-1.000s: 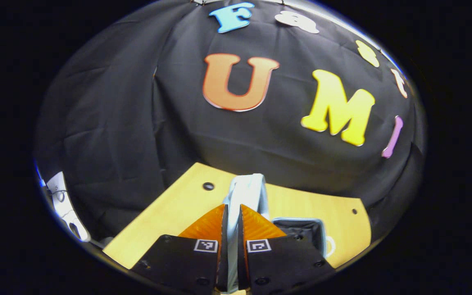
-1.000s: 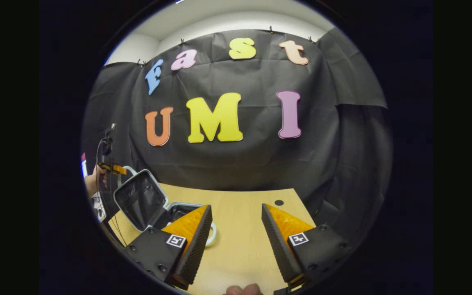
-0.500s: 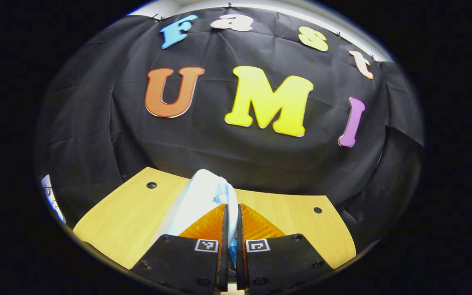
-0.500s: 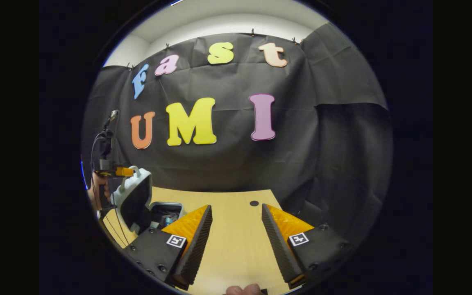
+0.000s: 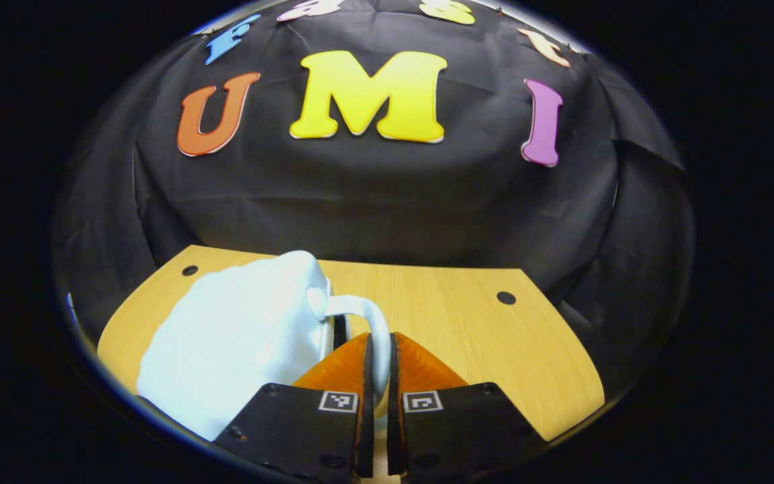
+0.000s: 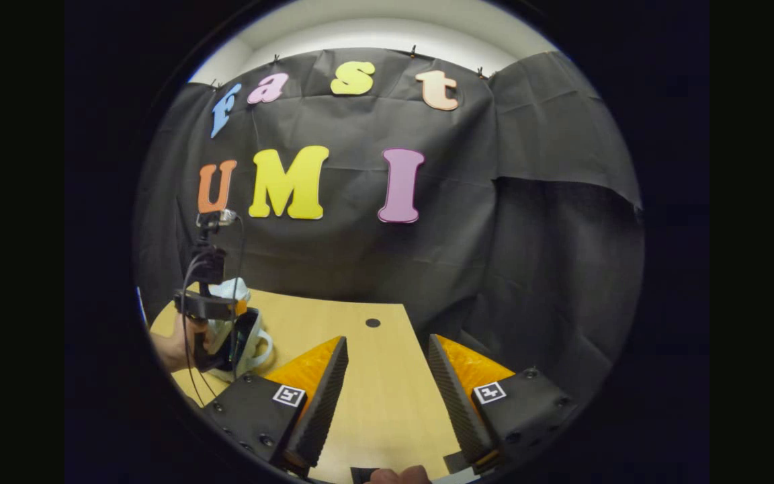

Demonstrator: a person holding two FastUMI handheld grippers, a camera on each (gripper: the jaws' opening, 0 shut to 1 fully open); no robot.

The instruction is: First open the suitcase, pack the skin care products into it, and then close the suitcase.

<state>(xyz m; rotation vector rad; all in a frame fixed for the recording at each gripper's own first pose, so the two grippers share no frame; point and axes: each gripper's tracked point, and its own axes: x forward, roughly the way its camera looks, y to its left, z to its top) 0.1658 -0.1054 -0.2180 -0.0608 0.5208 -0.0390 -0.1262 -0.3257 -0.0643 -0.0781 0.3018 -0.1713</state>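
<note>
White suitcase (image 5: 232, 343) nearly closed, contents hidden.

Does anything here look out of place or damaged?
Nothing stands out. The left gripper is shut on the handle of the pale blue suitcase; its lid is lowered. The right gripper is open over the wooden table.
</note>
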